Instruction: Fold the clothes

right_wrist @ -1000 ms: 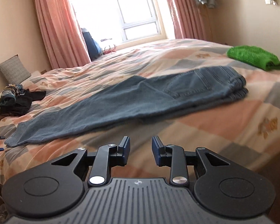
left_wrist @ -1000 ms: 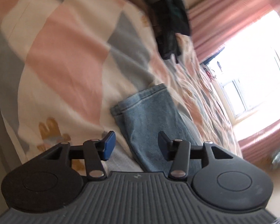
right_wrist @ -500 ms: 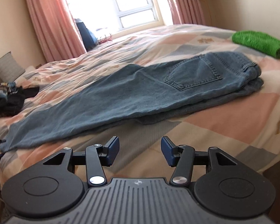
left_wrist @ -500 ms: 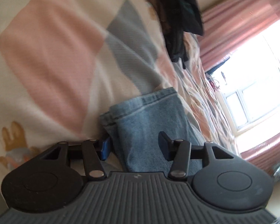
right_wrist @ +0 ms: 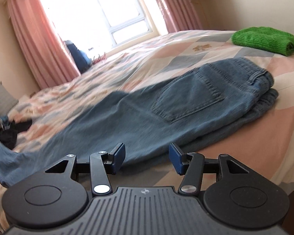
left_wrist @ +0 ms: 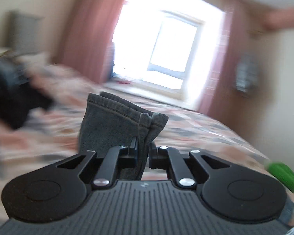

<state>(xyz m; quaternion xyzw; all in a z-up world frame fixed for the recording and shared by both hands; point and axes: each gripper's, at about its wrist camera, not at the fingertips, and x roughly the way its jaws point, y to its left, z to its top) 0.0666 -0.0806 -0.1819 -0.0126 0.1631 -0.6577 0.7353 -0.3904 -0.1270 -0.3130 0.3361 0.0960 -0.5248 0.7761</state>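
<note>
Blue jeans point(right_wrist: 166, 105): laid flat along a patchwork bedspread point(right_wrist: 186, 52), legs doubled one on the other, back pocket uppermost, waistband toward 2 o'clock in the right wrist view, leg ends running off toward 9 o'clock. Hem of the jeans point(left_wrist: 125, 121): lifted off the bed, standing upright in the left wrist view, pinched in the left gripper point(left_wrist: 142, 152), whose jaws have just been closing and now press tight on the denim fold. Right gripper point(right_wrist: 147, 157): jaws about half parted, nothing between them, hovering just short of the near edge of the jeans at mid-leg; its jaws opened further within the last second. Green folded garment point(right_wrist: 266, 40): on the bedspread at 1 o'clock, apart from the jeans. Dark clothing heap point(right_wrist: 11, 131): at 9 o'clock near the leg ends. Pink curtains point(right_wrist: 39, 39) flank a bright window point(right_wrist: 100, 9) at 12 o'clock.
</note>
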